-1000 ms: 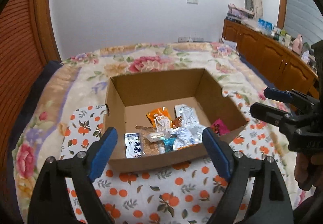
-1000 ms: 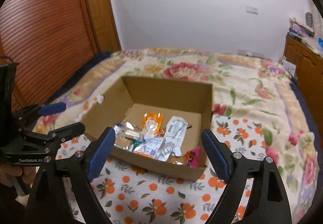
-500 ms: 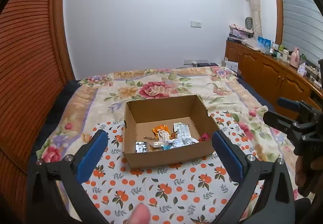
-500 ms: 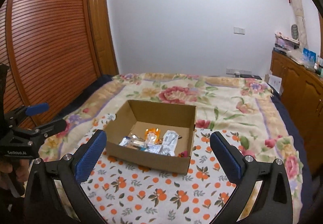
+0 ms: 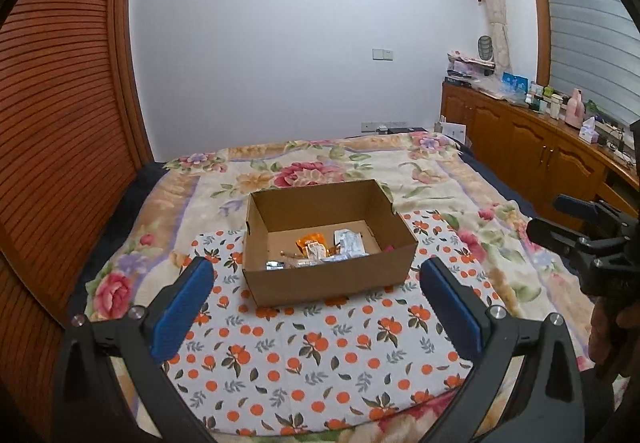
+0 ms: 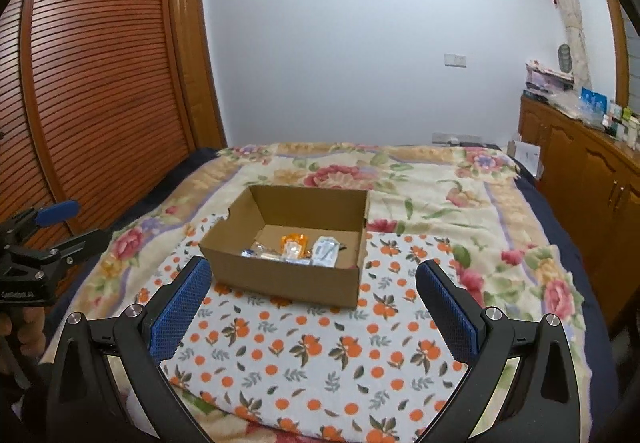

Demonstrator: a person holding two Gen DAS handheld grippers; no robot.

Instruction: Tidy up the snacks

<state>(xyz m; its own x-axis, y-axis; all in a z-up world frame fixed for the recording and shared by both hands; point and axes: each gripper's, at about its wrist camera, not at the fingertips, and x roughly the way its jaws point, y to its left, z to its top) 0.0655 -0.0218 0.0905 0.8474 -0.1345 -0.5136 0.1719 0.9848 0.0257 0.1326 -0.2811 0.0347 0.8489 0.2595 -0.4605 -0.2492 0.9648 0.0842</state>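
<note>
Both grippers, left (image 5: pixel 316 297) and right (image 6: pixel 312 295), gape empty; box (image 5: pixel 328 279) wall half-hides blurry snack packets (image 5: pixel 320 247).

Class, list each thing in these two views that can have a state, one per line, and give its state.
Cardboard box: open-topped, upright, on the orange-print cloth.
Snack packets: lying loose inside the box.
Left gripper: open, empty.
Right gripper: open, empty.
Cabinet doors: shut.
</note>
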